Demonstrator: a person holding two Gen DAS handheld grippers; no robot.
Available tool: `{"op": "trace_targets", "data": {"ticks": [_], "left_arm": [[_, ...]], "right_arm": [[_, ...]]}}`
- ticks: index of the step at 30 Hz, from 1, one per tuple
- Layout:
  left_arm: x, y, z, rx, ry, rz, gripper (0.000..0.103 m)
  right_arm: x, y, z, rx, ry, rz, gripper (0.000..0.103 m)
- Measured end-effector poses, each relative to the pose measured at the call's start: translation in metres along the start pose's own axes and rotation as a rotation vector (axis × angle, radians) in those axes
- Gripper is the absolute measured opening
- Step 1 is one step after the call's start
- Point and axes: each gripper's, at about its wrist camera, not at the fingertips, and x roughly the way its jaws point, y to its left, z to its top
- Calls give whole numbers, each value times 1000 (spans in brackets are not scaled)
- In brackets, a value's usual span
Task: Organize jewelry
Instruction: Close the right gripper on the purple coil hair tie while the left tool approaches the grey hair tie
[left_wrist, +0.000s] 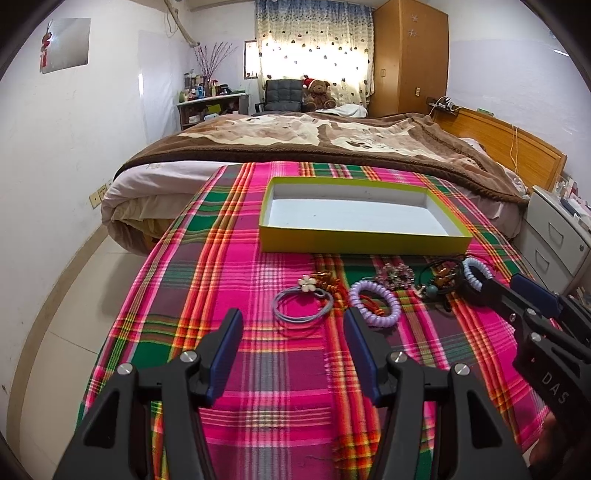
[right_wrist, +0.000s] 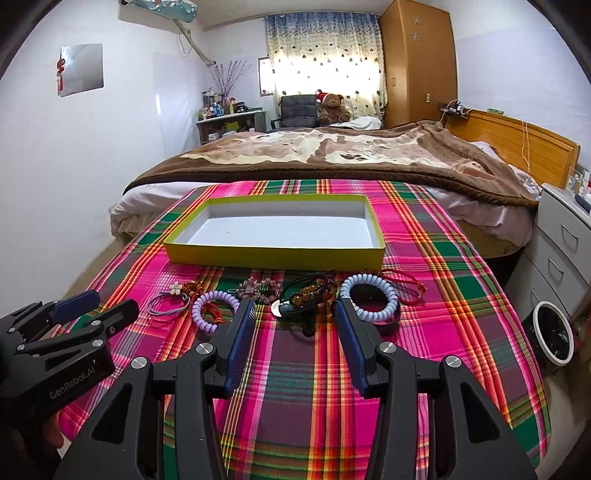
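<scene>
An empty yellow box (left_wrist: 364, 242) (right_wrist: 273, 254) with a white inside stands on the plaid cloth. In front of it lies a row of jewelry: a grey hair tie with a white flower (left_wrist: 303, 301) (right_wrist: 168, 304), a purple coil band (left_wrist: 373, 301) (right_wrist: 214, 304), a beaded ring clip (left_wrist: 395, 275) (right_wrist: 258, 288), a dark bead bracelet bunch (left_wrist: 439, 282) (right_wrist: 306, 293) and a pale blue coil band (left_wrist: 474, 275) (right_wrist: 369, 297). My left gripper (left_wrist: 291, 323) is open, just short of the hair tie and purple band. My right gripper (right_wrist: 295, 308) is open in front of the bead bunch.
The plaid cloth (left_wrist: 258, 369) covers a table against a bed with a brown blanket (left_wrist: 314, 136). A white drawer unit (right_wrist: 565, 240) and a black bin (right_wrist: 552, 332) stand to the right. The floor drops away on the left.
</scene>
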Motion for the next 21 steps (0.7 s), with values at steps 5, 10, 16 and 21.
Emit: {"op": "trace_targets", "data": {"ticks": [5, 10, 16, 21], "left_arm": [[6, 21, 2, -37, 14, -26, 58], [11, 41, 6, -72, 19, -117, 58], [19, 49, 6, -70, 53, -229, 58], [28, 57, 5, -107, 101, -265, 58]], "right_arm": [[17, 3, 3, -4, 39, 81, 46], [50, 10, 5, -18, 168, 223, 46], [70, 10, 6, 11, 200, 261, 46], [75, 22, 9, -46, 192, 281, 46]]}}
